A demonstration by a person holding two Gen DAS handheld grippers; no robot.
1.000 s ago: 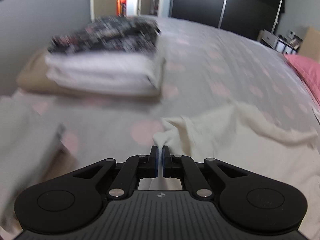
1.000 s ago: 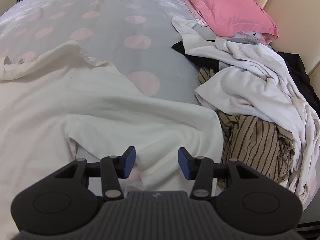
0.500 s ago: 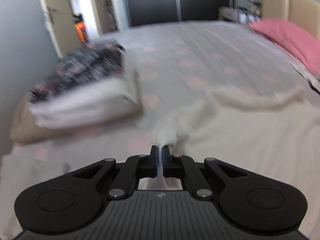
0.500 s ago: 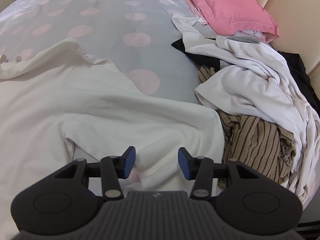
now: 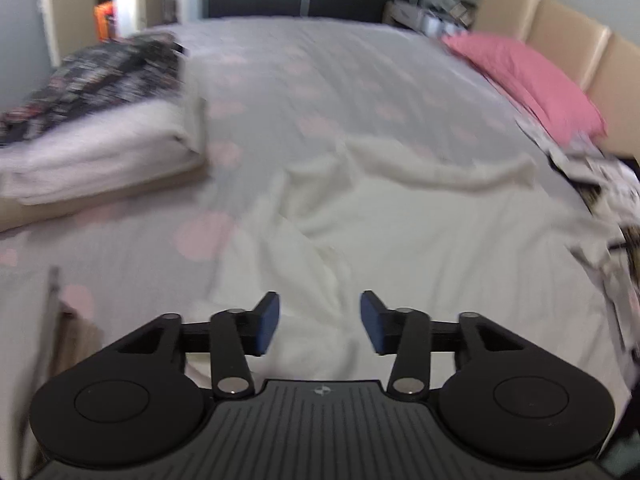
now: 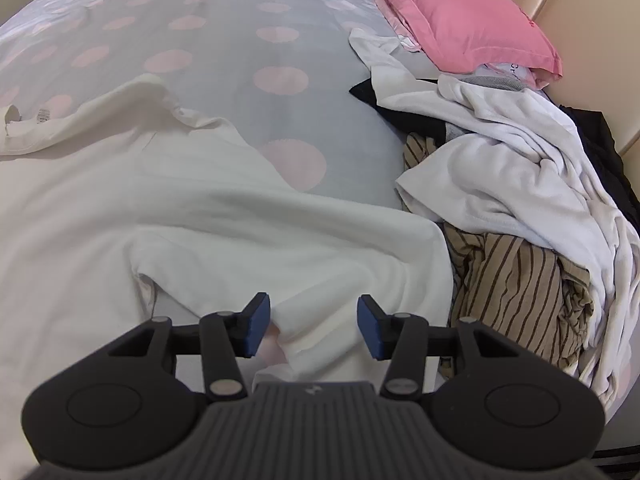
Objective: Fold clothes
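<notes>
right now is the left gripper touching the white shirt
Apart. The left wrist view shows the left gripper just opened, pads clear of the white shirt lying beneath.

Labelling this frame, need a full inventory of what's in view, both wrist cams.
cream garment: 1, off-white, spread on the bed under both claws
bedspread: 1, grey with pink dots, covers the bed
pillow: 1, pink, by the headboard
headboard: 1, beige, far right
unfolded pile: 1, white, striped tan and black items, right of the garment
folded stack: 1, dark patterned on white on tan, far left
left claw: 1, black with blue pads, jaws just opened, nothing gripped
right claw: 1, same, open over the garment
</notes>
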